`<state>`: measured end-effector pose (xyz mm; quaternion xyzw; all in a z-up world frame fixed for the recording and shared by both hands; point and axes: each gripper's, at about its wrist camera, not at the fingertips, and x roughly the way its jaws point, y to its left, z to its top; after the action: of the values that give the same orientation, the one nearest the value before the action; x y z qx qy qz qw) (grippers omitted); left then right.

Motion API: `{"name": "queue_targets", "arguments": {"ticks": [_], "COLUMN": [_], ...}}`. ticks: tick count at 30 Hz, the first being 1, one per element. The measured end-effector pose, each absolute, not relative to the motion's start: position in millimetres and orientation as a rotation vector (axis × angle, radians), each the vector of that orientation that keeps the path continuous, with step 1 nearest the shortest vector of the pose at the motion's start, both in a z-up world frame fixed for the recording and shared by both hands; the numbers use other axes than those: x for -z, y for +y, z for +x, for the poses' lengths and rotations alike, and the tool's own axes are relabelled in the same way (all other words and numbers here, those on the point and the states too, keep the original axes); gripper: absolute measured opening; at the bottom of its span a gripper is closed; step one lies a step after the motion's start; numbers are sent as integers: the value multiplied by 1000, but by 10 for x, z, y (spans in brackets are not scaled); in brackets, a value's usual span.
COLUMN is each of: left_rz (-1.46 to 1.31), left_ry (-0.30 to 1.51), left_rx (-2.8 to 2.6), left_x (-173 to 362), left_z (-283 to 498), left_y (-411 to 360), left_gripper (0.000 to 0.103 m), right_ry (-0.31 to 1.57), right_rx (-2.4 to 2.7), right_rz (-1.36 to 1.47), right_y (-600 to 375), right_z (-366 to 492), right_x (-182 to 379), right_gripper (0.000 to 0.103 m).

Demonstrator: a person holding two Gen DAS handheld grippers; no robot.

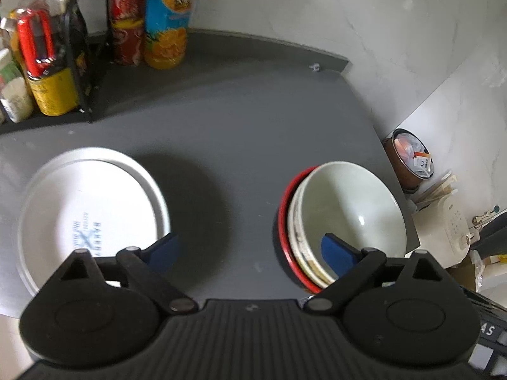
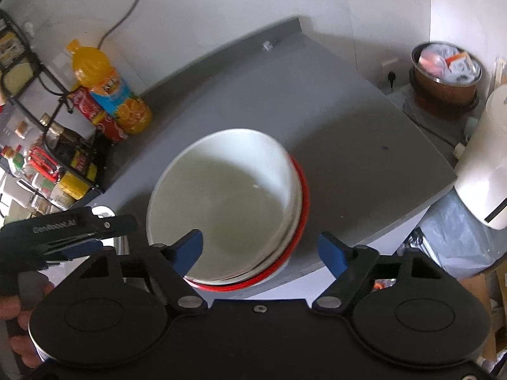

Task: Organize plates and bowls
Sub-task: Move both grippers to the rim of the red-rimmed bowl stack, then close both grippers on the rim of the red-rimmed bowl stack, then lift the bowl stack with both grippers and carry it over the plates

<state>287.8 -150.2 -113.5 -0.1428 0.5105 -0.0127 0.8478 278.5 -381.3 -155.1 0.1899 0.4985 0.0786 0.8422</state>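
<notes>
left gripper (image 1: 250,250): my black two-finger tool with blue pads, jaws spread wide, holding nothing; it hangs over bare counter between the plates and the bowls.
left pads (image 1: 163,251): one overlaps the near rim of the plates in my view, the other overlaps the bowl stack; i cannot tell if either touches.
right gripper (image 2: 264,251): same black build, jaws wide, nothing gripped; its left pad (image 2: 190,248) sits over the near rim of the top bowl, the right pad is off to the side over the counter edge.
bowls (image 1: 345,218): pale white ceramic bowl nested on top of two more, lowest one a red-rimmed dark bowl (image 2: 302,190); stack stands near the right front edge of the counter.
plates (image 1: 92,212): stack of flat white round plates, blue print on the top one, on the left front of the counter, well apart from the bowls.
counter (image 1: 240,133): dark grey matte surface with a raised back lip.
back left: orange juice bottle (image 1: 168,19) beside red soda cans (image 1: 126,15), next to a black wire rack (image 1: 79,47) of jars.
off the right edge: brown metal pot (image 2: 445,69) filled with packets.
</notes>
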Motion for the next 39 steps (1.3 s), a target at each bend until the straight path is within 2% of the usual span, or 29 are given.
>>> {"name": "queue_targets", "arguments": {"ticks": [11, 14, 17, 22, 26, 31, 34, 39], "left_rz": [-398, -425, -452, -492, -516, -577, -573, -558], "left_ry": [1121, 1141, 1159, 1161, 1176, 1177, 1171, 1172], "left_rx": [-87, -102, -120, -135, -122, -88, -87, -69], "left_x": [1550, 1643, 1743, 1849, 1922, 1978, 1973, 1959], "left_z": [3131, 3166, 3205, 3241, 3283, 3303, 3285, 3242], "left_y": [-1792, -1817, -1820, -1845, -1880, -1884, -1889, -1875], "left_gripper": [72, 69, 63, 56, 44, 28, 28, 26], "right_ry": [1136, 1165, 1188, 1205, 1213, 1212, 1206, 1187], "right_rx": [-205, -215, -233, -248, -246, -234, -221, -231], "right_rz": [384, 395, 383, 393, 393, 373, 369, 364], "right_y": [-3928, -3931, -3905, -3880, -3863, -3860, -3875, -3862], "right_z": [3090, 3153, 3206, 3267, 3294, 3312, 3291, 3212], "right_x": [1869, 1955, 2026, 2110, 2144, 2137, 2124, 2119], "right_gripper": [62, 56, 46, 41, 39, 33, 28, 27]}}
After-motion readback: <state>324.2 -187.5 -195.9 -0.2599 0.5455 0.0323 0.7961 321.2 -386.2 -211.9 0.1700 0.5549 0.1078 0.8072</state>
